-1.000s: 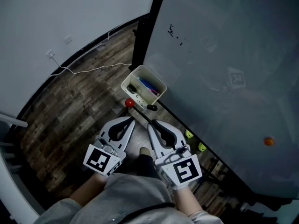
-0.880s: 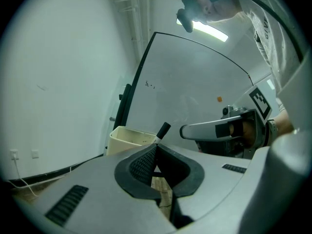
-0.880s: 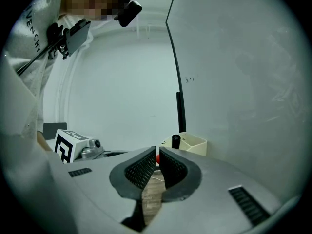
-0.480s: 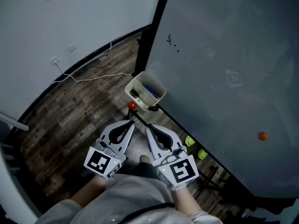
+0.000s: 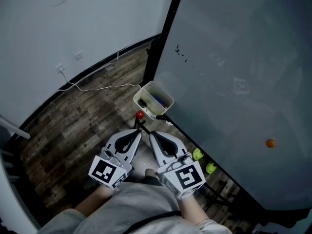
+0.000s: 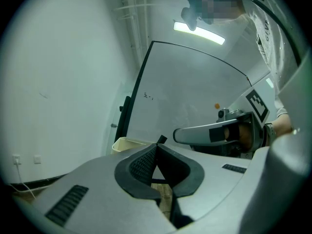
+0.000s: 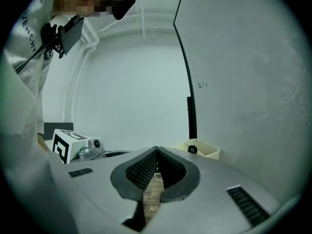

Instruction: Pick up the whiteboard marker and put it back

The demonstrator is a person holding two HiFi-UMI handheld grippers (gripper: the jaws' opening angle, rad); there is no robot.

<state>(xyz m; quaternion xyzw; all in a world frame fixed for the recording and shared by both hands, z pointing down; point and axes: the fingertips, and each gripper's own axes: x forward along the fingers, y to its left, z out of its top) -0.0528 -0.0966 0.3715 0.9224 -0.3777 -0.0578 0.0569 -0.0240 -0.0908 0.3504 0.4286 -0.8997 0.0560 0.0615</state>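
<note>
- While the person holds both tools low in front of the body, the grey two-jaw left gripper [image 5: 138, 130] and the matching grey right gripper [image 5: 150, 133] lie side by side, near each other, tips aimed toward the foot of the board.
- In the left gripper view, the left gripper [image 6: 157, 146] has its black ribbed pads pressed tip to tip, with nothing caught between them.
- The right gripper [image 7: 157, 150] likewise has its jaws brought together at the tips and grips nothing; only plank flooring shows through the gap behind them.
- Ahead of both tips, a small cream rectangular plastic box [image 5: 164, 94] sits at the lower edge of the large grey-white whiteboard [image 5: 234, 57].
- A black-capped whiteboard marker [image 7: 193, 149] stands in that box [image 7: 207, 151], apart from either gripper; the head view shows blue and dark pens in there too, too small to separate.
- A small red ball [image 5: 140, 115] sits just below the box, beside the left gripper's tip.
- A round orange magnet [image 5: 269, 143] clings to the board, well away to the right.
- Two yellow-green pieces [image 5: 197, 154] lie near the board's lower rail, right of the right gripper.
- A thin white cable [image 5: 97, 87] trails over the dark wooden plank floor [image 5: 73, 126] along the pale wall [image 5: 73, 23].
</note>
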